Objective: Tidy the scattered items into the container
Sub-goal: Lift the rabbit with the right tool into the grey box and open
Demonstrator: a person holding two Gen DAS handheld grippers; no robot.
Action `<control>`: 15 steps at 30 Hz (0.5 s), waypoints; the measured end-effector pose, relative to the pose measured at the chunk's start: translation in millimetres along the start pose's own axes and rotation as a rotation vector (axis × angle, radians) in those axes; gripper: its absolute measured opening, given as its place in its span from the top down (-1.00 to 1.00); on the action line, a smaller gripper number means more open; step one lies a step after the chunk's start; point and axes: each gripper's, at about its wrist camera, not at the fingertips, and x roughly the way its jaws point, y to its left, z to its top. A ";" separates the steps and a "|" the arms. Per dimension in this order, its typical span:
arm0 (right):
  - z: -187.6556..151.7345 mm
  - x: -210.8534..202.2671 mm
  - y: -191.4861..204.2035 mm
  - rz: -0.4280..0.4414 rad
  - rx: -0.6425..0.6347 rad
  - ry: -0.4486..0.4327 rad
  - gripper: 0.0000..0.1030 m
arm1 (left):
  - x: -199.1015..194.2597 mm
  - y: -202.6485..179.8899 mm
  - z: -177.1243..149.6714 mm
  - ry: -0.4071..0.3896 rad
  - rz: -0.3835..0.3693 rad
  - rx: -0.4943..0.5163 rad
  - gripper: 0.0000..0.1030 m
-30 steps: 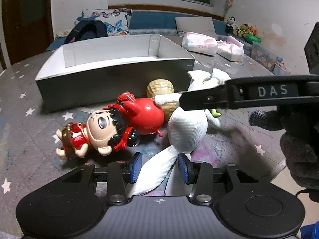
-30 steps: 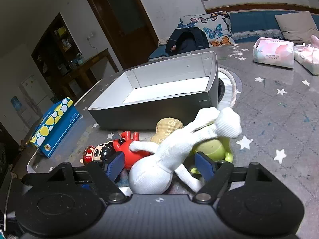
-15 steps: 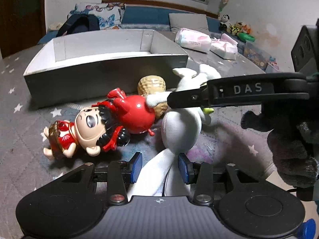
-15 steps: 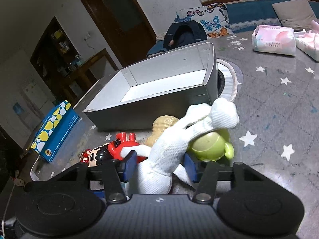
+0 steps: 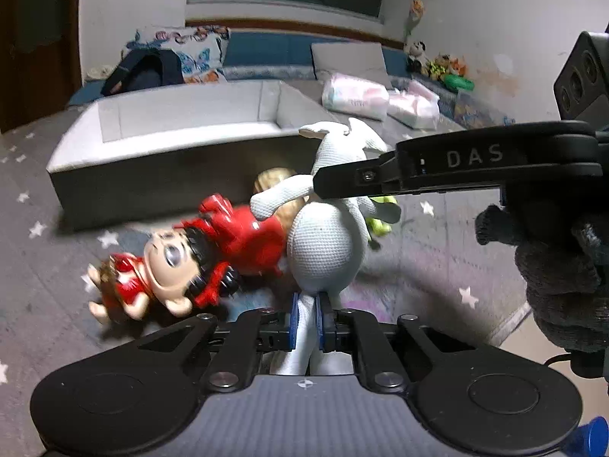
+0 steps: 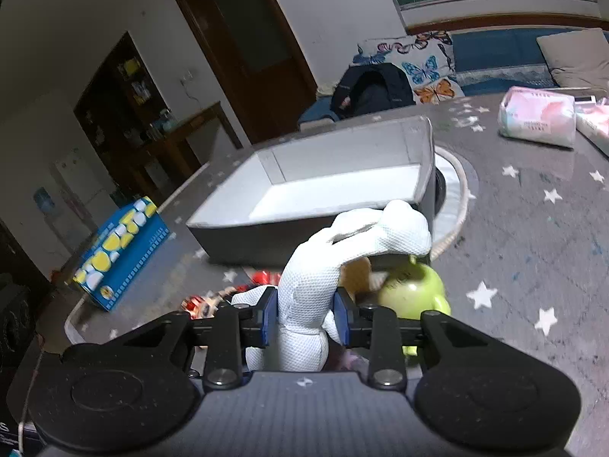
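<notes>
Where both pairs of tongs stood apart a second ago, each has just been closing and is now clamped on the white stuffed toy (image 5: 323, 243). The left gripper (image 5: 305, 318) pinches a thin limb of the toy low between its blue pads. The right gripper (image 6: 304, 314) squeezes the toy's body, and in the left wrist view its black finger reaches in from the right across the toy's upper half, held by a gloved hand (image 5: 559, 278). The toy has risen a little and stands more upright than before, its top now overlapping the near wall of the grey box (image 5: 152, 175).

Just left of the toy and touching it lies a red doll (image 5: 182, 262) on its side. A tan peanut-shaped toy (image 5: 272, 181) sits behind, and a green toy (image 6: 413, 291) lies against the stuffed toy's right side.

The box stands open just beyond this cluster, its inside bare and white. Star-patterned tablecloth (image 6: 533, 236) lies free to the right. Two tissue packs (image 5: 377, 101) rest further back, and a blue and yellow carton (image 6: 121, 247) sits near the table's left edge.
</notes>
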 end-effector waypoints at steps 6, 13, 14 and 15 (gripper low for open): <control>29.9 -5.9 11.5 0.050 0.009 -0.056 0.41 | -21.8 15.4 27.8 -0.099 0.052 -0.020 0.82; 82.6 16.6 12.5 0.114 0.116 -0.122 0.41 | -27.1 44.0 81.7 -0.193 0.149 -0.008 0.83; 89.5 23.4 10.2 0.124 0.143 -0.126 0.41 | -24.3 49.4 90.8 -0.197 0.163 -0.007 0.83; 95.8 30.5 7.5 0.129 0.170 -0.130 0.42 | -21.0 54.1 99.0 -0.199 0.174 -0.007 0.84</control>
